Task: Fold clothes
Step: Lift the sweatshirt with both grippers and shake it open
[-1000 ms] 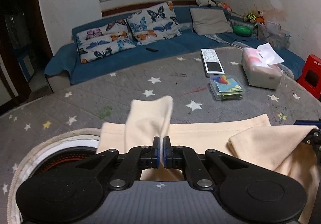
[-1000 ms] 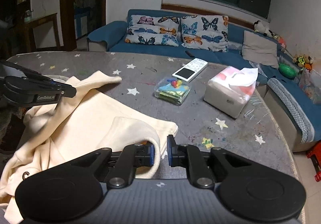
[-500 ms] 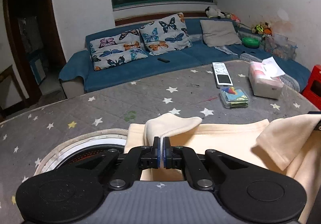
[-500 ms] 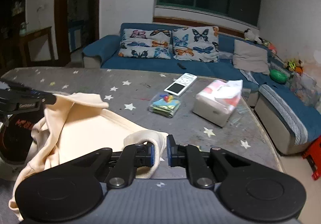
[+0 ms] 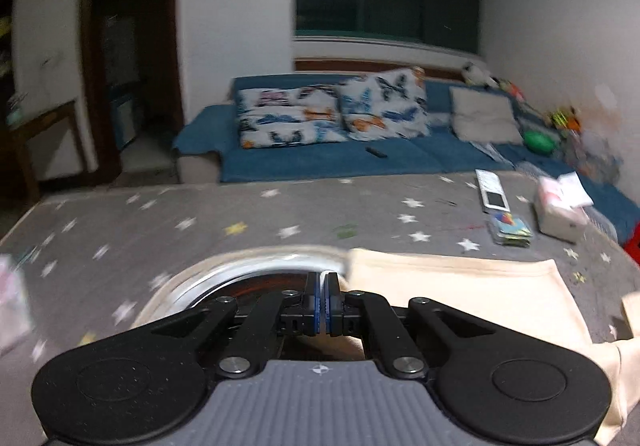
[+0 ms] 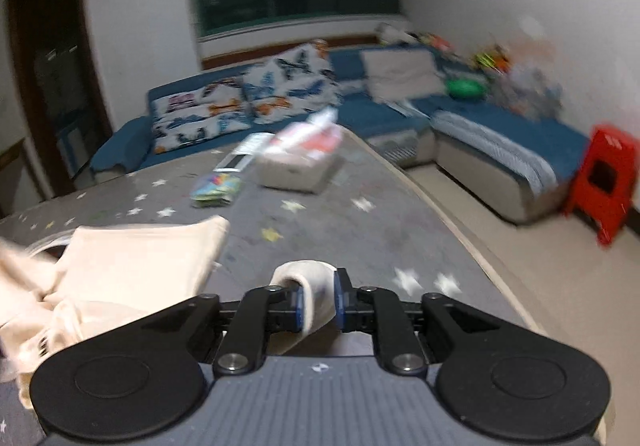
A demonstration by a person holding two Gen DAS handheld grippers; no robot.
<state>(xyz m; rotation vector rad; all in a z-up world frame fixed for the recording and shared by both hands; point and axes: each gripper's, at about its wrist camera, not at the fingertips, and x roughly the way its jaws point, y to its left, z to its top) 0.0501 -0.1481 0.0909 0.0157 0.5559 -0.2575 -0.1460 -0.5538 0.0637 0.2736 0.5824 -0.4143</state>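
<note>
**Left claw now bare, right one keeps its roll**

Your left gripper [image 5: 323,304] shows its jaws together with no cloth between them, though it pinched a sleeve a second ago. Your right gripper [image 6: 317,304] is still clamped on a rolled end of the cream cotton garment [image 6: 140,258], which lies flat on the grey star-print table [image 6: 360,230] at ten o'clock. Beyond, at twelve, sits the white tissue box [image 6: 298,166]. One side looks laid; both views blur.
</note>
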